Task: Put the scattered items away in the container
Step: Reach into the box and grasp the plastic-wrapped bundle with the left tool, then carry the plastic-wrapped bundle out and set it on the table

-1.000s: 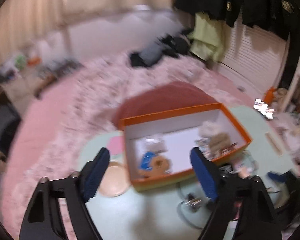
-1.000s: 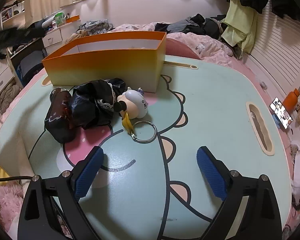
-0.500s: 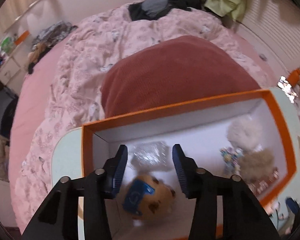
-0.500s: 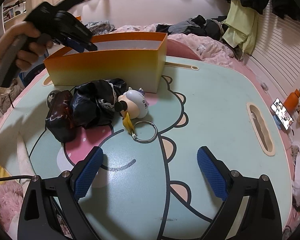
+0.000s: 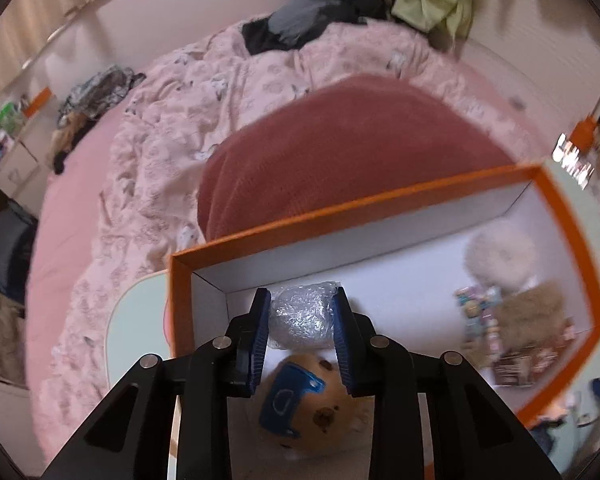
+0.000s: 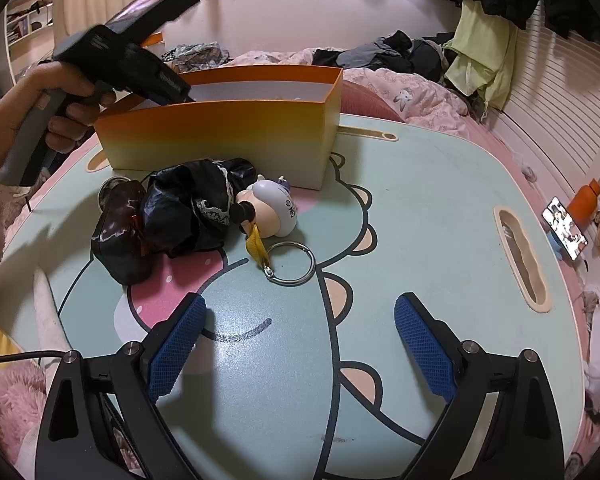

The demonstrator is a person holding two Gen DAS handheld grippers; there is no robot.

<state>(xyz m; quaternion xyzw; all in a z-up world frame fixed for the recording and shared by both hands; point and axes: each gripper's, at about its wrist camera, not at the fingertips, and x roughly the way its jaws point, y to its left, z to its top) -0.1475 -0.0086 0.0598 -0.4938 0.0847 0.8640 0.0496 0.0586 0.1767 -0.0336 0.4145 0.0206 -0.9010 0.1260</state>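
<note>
The orange box (image 5: 340, 212) stands on the pale green cartoon table (image 6: 420, 220). In the left wrist view my left gripper (image 5: 301, 300) reaches down into the box's left end, its jaws closing with both blue pads against a clear bubble-wrap bundle (image 5: 300, 320). Just below it lies a brown plush with a blue patch (image 5: 312, 408). In the right wrist view my right gripper (image 6: 300, 300) hangs open over bare table. Ahead of it lie a black glossy bag (image 6: 188, 208), a dark brown pouch (image 6: 120, 236) and a white figure keychain (image 6: 272, 208) with a metal ring (image 6: 290, 262).
A white fluffy ball (image 5: 500, 256), a tan furry piece (image 5: 532, 312) and small packets fill the box's right end. A red cushion (image 5: 340, 160) and pink bedding lie behind the box. A lit phone (image 6: 564, 232) and an orange bottle (image 6: 586, 202) stand off the table's right edge.
My left gripper moved forward and down into the box and narrowed from wide open onto the bubble-wrap bundle. The right gripper and the items on the table stayed put.
</note>
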